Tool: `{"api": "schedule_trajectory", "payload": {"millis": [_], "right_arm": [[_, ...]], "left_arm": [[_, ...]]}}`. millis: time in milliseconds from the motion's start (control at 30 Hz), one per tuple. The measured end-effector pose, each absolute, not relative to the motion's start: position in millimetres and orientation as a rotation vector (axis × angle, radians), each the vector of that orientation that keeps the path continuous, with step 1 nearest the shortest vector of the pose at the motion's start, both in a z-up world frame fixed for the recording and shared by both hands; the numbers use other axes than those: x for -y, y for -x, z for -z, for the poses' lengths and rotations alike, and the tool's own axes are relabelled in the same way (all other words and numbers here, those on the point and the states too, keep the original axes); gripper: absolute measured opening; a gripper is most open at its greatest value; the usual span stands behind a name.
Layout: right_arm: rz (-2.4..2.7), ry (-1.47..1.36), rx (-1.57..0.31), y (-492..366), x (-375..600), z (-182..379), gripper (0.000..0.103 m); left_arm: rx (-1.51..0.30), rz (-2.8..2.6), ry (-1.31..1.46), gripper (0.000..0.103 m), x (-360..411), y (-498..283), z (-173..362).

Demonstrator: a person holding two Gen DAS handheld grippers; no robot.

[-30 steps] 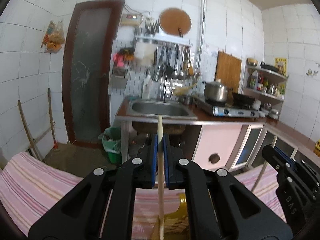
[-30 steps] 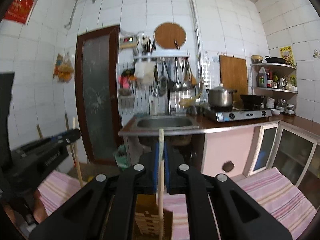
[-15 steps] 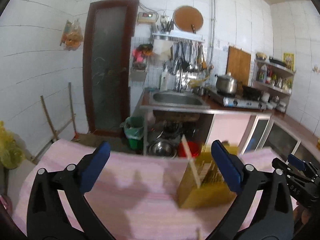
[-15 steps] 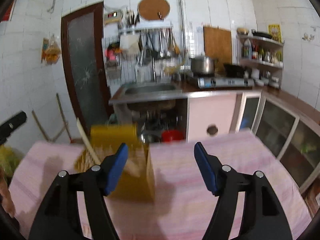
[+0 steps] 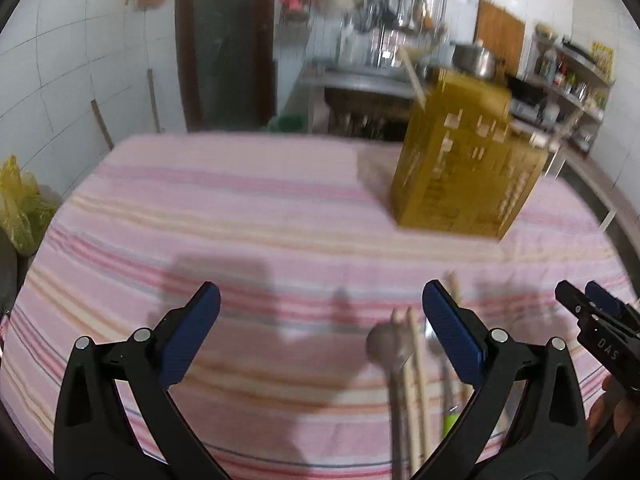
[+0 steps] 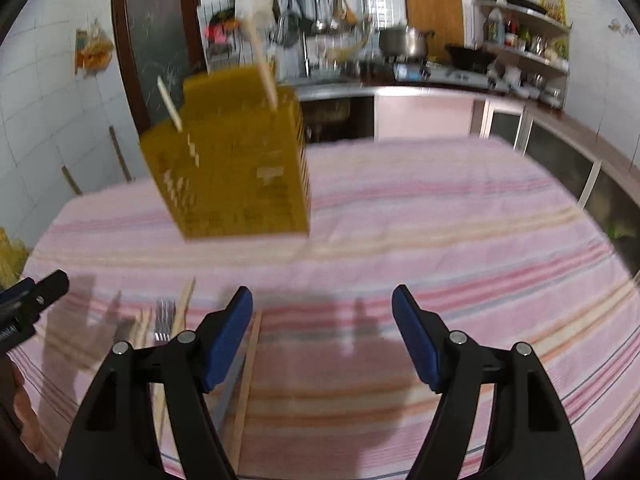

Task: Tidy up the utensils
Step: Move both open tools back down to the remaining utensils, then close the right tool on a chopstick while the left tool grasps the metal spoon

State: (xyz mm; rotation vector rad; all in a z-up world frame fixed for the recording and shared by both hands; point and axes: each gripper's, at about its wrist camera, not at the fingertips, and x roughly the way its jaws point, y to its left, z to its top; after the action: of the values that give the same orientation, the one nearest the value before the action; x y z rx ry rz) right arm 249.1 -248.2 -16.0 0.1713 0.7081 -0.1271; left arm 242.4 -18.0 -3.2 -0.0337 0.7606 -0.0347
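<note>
The place was a home kitchen. White tiled walls (image 6: 48, 92) enclosed a steel sink (image 6: 324, 88) with ladles and utensils hanging on a rack (image 6: 304, 12) above it, a lidded pot (image 6: 404, 42) on a gas stove (image 6: 432, 72), a wooden cutting board (image 6: 434, 12) leaning against the wall, and shelves of bottles (image 6: 520, 36) over pink cabinets (image 6: 424, 114).

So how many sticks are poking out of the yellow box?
2. One chopstick leans out of the yellow box's left corner, and another chopstick sticks up near its back right. The picture is blurry, so more could be hidden inside.
</note>
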Motion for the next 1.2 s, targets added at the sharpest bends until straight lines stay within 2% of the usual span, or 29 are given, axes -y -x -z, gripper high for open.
{"api": "schedule_trajectory", "payload": {"millis": [233,567,600,667,733,833,1200], "right_arm": [[0.123,-0.131,-0.783,-265.4,232.2,49.0,0.071],[0.133,-0.084,-0.834,-271.8,219.1,58.1,0.07],[0.134,-0.084,-0.836,-270.7,218.1,57.6,0.069],[0.127,-0.087,-0.836,-267.3,215.7,58.1,0.06],[0.12,-0.089,-0.834,-262.3,213.2,57.4,0.045],[0.104,-0.102,-0.832,-257.2,213.0,57.0,0.034],[0.095,-0.118,-0.846,-259.4,216.2,55.8,0.034]], "left_arm": [[-0.854,0.047,-0.012,0.098,25.5,-249.1,45.3],[-0.902,0.065,-0.009,0.098,30.6,-256.1,58.3],[-0.904,0.062,-0.007,0.098,29.5,-255.8,58.9],[-0.913,0.053,-0.012,0.098,29.0,-255.2,60.3],[-0.919,0.054,-0.016,0.098,28.5,-255.0,60.6],[-0.916,0.052,-0.022,0.098,29.3,-255.4,62.0],[-0.938,0.057,-0.067,0.094,45.0,-258.2,62.6]]}}
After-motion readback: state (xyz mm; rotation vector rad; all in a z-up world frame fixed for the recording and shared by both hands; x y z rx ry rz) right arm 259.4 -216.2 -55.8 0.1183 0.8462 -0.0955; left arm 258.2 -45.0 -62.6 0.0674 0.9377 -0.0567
